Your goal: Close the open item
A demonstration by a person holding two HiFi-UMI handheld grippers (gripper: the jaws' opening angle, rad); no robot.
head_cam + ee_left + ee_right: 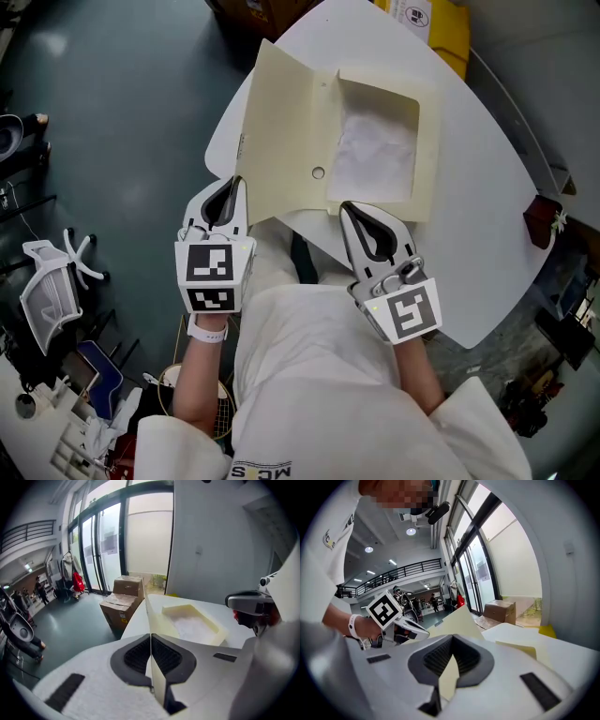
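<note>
A flat cream box (pixel 379 142) lies open on the white table (pixel 487 197), with white tissue paper (pixel 377 148) in its tray. Its lid (pixel 281 131) stands raised at the tray's left side. My left gripper (pixel 235 180) is shut on the lid's near left corner; in the left gripper view the lid's thin edge (pixel 152 665) runs upright between the pressed pads. My right gripper (pixel 347 206) is shut on the box's near edge, and a cream sheet (pixel 449 677) sits pinched between its pads. The left gripper (pixel 393 625) also shows in the right gripper view.
Brown cardboard boxes (pixel 122 603) stand on the floor beyond the table's far edge. A yellow object (pixel 441 23) sits at the table's far side, a dark red item (pixel 542 220) by its right edge. A white chair (pixel 52 281) is at the left on the floor.
</note>
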